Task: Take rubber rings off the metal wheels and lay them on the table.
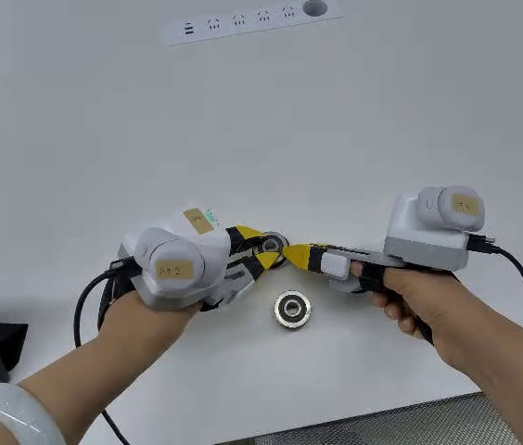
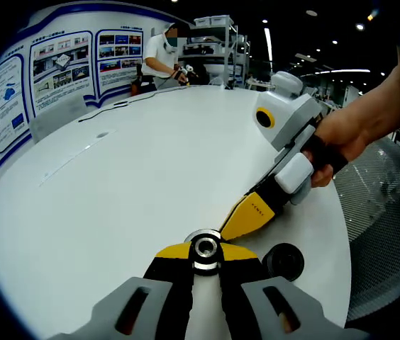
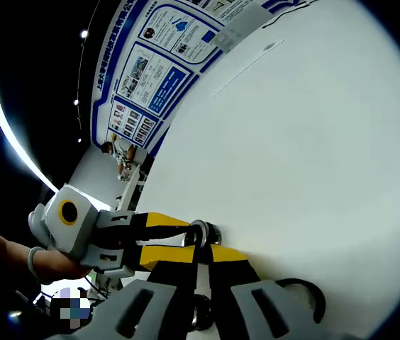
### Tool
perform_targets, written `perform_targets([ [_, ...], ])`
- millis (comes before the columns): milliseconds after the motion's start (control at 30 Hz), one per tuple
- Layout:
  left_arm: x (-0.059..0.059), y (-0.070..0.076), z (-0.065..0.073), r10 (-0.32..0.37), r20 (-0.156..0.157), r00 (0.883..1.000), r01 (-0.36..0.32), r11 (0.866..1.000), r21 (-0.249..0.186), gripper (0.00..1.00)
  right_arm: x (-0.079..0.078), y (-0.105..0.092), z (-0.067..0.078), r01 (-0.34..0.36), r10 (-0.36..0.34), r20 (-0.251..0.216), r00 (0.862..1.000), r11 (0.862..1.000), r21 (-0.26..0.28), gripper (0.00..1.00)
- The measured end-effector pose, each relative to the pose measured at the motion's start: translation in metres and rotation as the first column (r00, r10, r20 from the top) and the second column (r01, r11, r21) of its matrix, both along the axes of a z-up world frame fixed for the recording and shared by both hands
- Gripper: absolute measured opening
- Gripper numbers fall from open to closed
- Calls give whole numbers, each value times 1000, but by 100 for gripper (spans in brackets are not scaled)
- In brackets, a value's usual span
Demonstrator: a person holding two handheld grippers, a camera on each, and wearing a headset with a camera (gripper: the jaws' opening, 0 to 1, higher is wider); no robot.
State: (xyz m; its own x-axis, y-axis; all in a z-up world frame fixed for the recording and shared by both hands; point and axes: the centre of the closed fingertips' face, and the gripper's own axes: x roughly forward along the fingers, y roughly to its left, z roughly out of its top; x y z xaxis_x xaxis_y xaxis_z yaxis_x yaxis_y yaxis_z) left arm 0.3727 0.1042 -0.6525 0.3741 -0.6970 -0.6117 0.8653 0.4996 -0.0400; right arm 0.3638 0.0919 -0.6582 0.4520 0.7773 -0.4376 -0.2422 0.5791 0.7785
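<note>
Nearest, a spare black-ringed silver metal wheel (image 1: 291,309) lies flat on the white table (image 1: 243,139), just short of the held one. That small silver metal wheel (image 2: 205,247) sits clamped in my left gripper (image 1: 260,248). My right gripper (image 1: 295,252), jaws nearly together, touches its right rim; whether it pinches rubber I cannot tell.

White table (image 1: 354,120). Left gripper (image 1: 263,250) and right gripper (image 1: 291,254): pale grey bodies with tan-yellow paper labels, black jaws, yellow tips. Held wheel (image 2: 206,248): silver with a dark rim. Loose wheel (image 1: 292,309): silver face, black band, dark hub. Power strip (image 1: 252,19) at the table's far edge: white. Cable (image 1: 78,315): black. Bracelet (image 1: 11,413): milky white.
</note>
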Motion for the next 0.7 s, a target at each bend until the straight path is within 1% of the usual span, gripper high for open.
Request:
perform_targets([
  [67, 0, 0, 0, 1, 0, 1000, -1, 1000, 1, 14, 0, 0, 0, -1, 1, 7, 1000, 1000, -11, 6],
  [167, 0, 0, 0, 2, -1, 1000, -2, 1000, 0, 14, 0, -1, 0, 1, -1, 10, 1000, 1000, -13, 6],
  [300, 0, 0, 0, 1, -1, 1000, -1, 1000, 0, 14, 1, -2, 3, 4, -4, 23, 1000, 1000, -15, 3],
  [600, 0, 0, 0, 4, -3, 1000, -4, 1000, 0, 14, 2, -3, 2, 5, -5, 16, 1000, 1000, -16, 3],
  [700, 0, 0, 0, 5, -3, 1000, -5, 1000, 0, 13, 3, -3, 3, -1, 2, 30, 1000, 1000, -30, 2],
])
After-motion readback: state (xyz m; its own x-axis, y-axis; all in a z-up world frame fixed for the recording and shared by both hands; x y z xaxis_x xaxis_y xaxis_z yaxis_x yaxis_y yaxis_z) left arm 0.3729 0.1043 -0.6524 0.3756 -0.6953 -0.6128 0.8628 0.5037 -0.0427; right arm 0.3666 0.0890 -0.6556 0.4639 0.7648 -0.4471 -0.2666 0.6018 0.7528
